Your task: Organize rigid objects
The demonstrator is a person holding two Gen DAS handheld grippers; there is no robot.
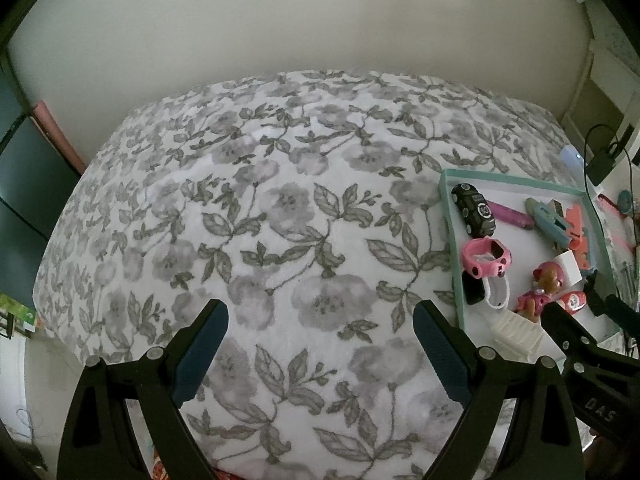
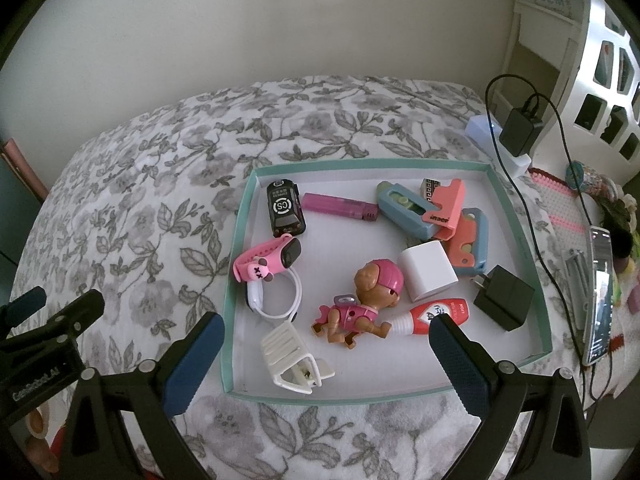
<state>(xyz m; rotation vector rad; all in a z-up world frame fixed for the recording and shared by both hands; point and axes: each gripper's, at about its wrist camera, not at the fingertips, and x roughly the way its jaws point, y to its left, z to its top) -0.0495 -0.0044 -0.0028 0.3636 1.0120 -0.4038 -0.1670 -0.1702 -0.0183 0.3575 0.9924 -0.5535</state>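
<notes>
Floral bedding [image 1: 280, 220] meets a cream wall [image 2: 280, 20]. On it, a teal tray [image 2: 520, 216] holds a dog figure [image 2: 360, 304], watches, toy car and chargers. Both claws, left gripper [image 1: 320, 344] and right gripper [image 2: 324, 360], hover spread wide, grasping nothing.

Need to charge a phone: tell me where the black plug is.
In the right wrist view, the black plug lies inside the tray, near its right wall, beside the white cube.
</notes>
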